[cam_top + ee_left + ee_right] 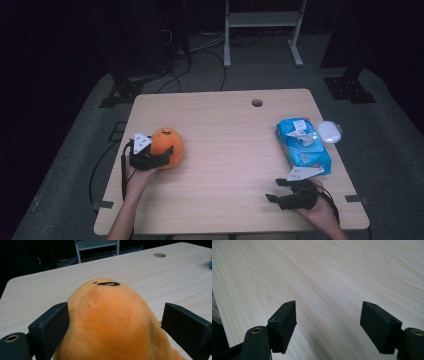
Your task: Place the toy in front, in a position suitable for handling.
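Orange plush toy [110, 322] between left gripper [115, 325] jaws, left jaw touching

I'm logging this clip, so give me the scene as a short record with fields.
surface: wooden table
left hand-held gripper: jaws around orange plush, right jaw apart from it
right hand-held gripper: open, holding nothing, over bare table
other items: blue wipes pack, white lid beside it

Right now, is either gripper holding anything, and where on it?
Left gripper has its fingers around the orange plush toy, at its sides; a firm clamp cannot be told. Right gripper is open over bare table.
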